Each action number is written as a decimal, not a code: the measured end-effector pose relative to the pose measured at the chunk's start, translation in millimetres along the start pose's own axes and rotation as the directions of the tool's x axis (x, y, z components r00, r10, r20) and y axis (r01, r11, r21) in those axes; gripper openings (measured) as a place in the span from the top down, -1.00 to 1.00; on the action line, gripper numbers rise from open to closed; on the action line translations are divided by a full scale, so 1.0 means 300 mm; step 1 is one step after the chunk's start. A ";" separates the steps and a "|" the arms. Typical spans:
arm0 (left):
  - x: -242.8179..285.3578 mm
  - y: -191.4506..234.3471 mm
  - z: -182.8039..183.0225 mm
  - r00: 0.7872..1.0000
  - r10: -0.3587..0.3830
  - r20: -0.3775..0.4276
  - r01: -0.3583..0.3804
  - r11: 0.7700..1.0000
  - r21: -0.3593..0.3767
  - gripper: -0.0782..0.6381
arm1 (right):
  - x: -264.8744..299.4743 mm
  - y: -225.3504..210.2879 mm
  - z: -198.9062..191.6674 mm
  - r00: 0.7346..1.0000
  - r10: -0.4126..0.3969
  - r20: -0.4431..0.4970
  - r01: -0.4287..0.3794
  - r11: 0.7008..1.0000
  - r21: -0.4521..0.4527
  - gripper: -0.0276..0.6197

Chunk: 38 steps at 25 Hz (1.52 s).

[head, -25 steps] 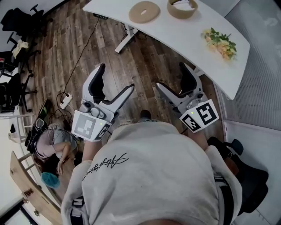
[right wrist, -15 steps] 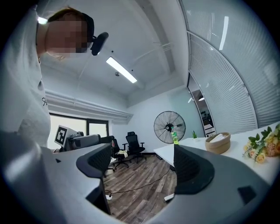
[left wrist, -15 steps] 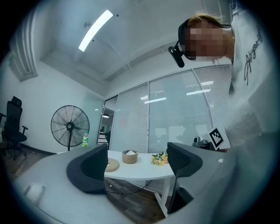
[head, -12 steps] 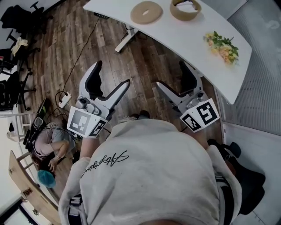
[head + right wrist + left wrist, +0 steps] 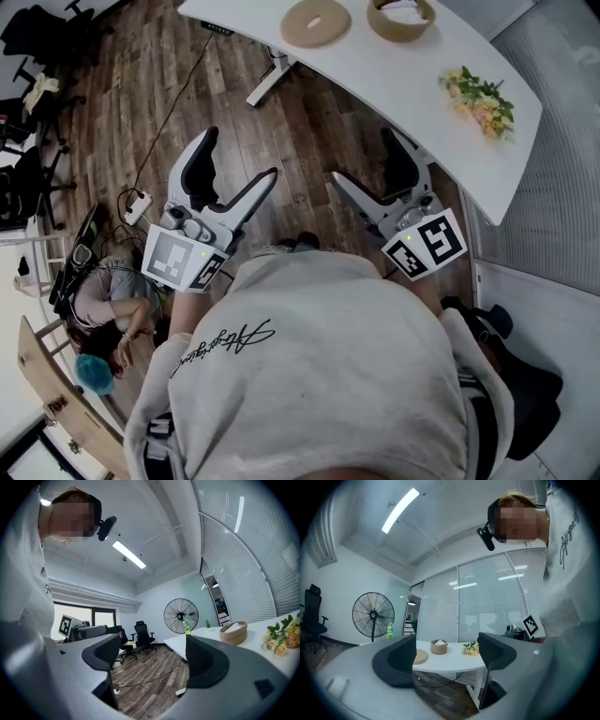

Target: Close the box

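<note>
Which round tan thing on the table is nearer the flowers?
The deep round box with white contents; the flat ring lies farther from the flowers.

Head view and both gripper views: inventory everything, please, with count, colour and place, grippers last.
Curved white table: one, white, top of head view.
Round tan box: one, tan, open, on the table at the top edge.
Round flat tan lid: one, tan, on the table left of the box.
Flower bunch: one, yellow-green, table's right end.
Black office chairs: several, black, upper left.
Power strip: one, white, on the wood floor at left.
Pedestal fan: one, black, left of the table in left gripper view.
Left gripper: one, grey, open, empty.
Right gripper: one, grey, open, empty.
</note>
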State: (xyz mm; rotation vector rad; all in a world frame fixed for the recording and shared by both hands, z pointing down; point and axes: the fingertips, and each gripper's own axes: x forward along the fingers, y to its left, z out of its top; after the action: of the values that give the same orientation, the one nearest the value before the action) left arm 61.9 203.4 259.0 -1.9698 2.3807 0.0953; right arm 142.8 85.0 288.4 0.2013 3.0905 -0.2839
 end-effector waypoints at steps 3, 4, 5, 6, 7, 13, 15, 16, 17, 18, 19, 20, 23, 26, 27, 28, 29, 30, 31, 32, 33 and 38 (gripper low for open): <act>0.003 -0.002 0.007 1.000 0.007 0.008 -0.007 1.000 0.005 -0.34 | -0.002 -0.010 0.008 1.000 0.001 0.004 -0.001 1.000 -0.003 -0.40; 0.005 -0.004 0.009 1.000 0.010 0.010 -0.010 1.000 0.006 -0.34 | -0.001 -0.011 0.009 1.000 0.003 0.003 -0.003 1.000 -0.003 -0.40; 0.007 -0.007 0.011 1.000 0.012 0.011 -0.012 1.000 0.007 -0.34 | 0.002 -0.011 0.008 1.000 0.007 0.000 -0.007 1.000 -0.003 -0.40; 0.008 -0.010 0.011 1.000 0.014 0.010 -0.014 1.000 0.010 -0.34 | 0.007 -0.011 0.005 1.000 0.011 -0.005 -0.011 1.000 -0.001 -0.40; 0.009 -0.011 0.010 1.000 0.015 0.007 -0.015 1.000 0.011 -0.34 | 0.014 -0.012 -0.001 1.000 0.017 -0.011 -0.017 1.000 0.001 -0.40; -0.015 0.017 -0.040 0.999 0.040 -0.032 -0.040 0.999 0.001 -0.34 | 0.052 -0.007 -0.039 0.998 0.049 -0.034 -0.048 0.999 0.019 -0.39; -0.014 0.040 -0.038 0.998 0.051 -0.023 -0.051 0.999 0.002 -0.34 | 0.073 -0.016 -0.043 0.998 0.052 -0.034 -0.052 0.999 0.016 -0.39; -0.009 0.053 -0.034 0.999 0.052 -0.018 -0.051 0.999 0.005 -0.34 | 0.088 -0.020 -0.041 0.998 0.052 -0.033 -0.052 0.999 0.014 -0.39; -0.002 0.067 -0.031 0.999 0.048 -0.016 -0.048 0.999 0.008 -0.34 | 0.103 -0.024 -0.036 0.998 0.051 -0.031 -0.051 0.999 0.009 -0.39; 0.005 0.082 -0.029 0.999 0.043 -0.014 -0.043 0.999 0.009 -0.34 | 0.118 -0.029 -0.030 0.998 0.047 -0.028 -0.047 0.999 0.003 -0.39; 0.013 0.099 -0.029 0.999 0.038 -0.012 -0.038 0.999 0.009 -0.34 | 0.134 -0.036 -0.024 0.999 0.041 -0.025 -0.041 0.999 -0.005 -0.39; 0.022 0.119 -0.029 0.999 0.033 -0.009 -0.033 0.999 0.010 -0.34 | 0.149 -0.045 -0.018 0.999 0.033 -0.022 -0.033 0.999 -0.012 -0.39; 0.065 0.186 -0.026 1.000 0.021 0.010 -0.021 1.000 0.012 -0.34 | 0.202 -0.089 -0.012 1.000 0.010 -0.018 -0.011 1.000 -0.025 -0.39; 0.130 0.259 -0.034 1.000 0.001 0.022 -0.001 1.000 0.009 -0.34 | 0.267 -0.144 -0.018 1.000 -0.010 -0.023 0.009 0.999 -0.035 -0.39; 0.151 0.285 -0.040 1.000 -0.008 0.022 0.007 1.000 0.006 -0.34 | 0.293 -0.162 -0.021 1.000 -0.017 -0.025 0.016 0.999 -0.036 -0.39; 0.172 0.311 -0.046 1.000 -0.016 0.021 0.016 1.000 0.003 -0.34 | 0.320 -0.179 -0.023 0.999 -0.023 -0.027 0.022 0.999 -0.037 -0.39; 0.193 0.340 -0.052 1.000 -0.023 0.019 0.023 1.000 0.001 -0.34 | 0.350 -0.195 -0.023 0.999 -0.029 -0.028 0.027 0.999 -0.038 -0.39; 0.213 0.369 -0.056 0.999 -0.030 0.015 0.030 1.000 0.000 -0.34 | 0.382 -0.211 -0.022 0.999 -0.033 -0.029 0.032 0.999 -0.038 -0.39; 0.233 0.399 -0.059 0.999 -0.037 0.012 0.037 0.999 0.001 -0.34 | 0.415 -0.227 -0.019 0.999 -0.038 -0.029 0.037 0.999 -0.039 -0.39; 0.255 0.430 -0.060 0.999 -0.045 0.011 0.045 0.999 0.002 -0.34 | 0.447 -0.243 -0.015 0.999 -0.043 -0.029 0.042 0.998 -0.040 -0.39; 0.279 0.460 -0.061 0.998 -0.054 0.012 0.054 0.999 0.003 -0.34 | 0.478 -0.262 -0.009 0.998 -0.049 -0.027 0.048 0.998 -0.042 -0.39; 0.405 0.593 -0.073 0.995 -0.102 0.012 0.102 0.995 -0.003 -0.34 | 0.603 -0.370 0.017 0.995 -0.098 -0.017 0.097 0.994 -0.048 -0.39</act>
State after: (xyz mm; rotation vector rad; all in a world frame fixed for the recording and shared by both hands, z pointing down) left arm -135.7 116.0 274.0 -2.0823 2.2688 0.1067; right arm -50.8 -1.4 295.6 0.0528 3.1276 -0.2122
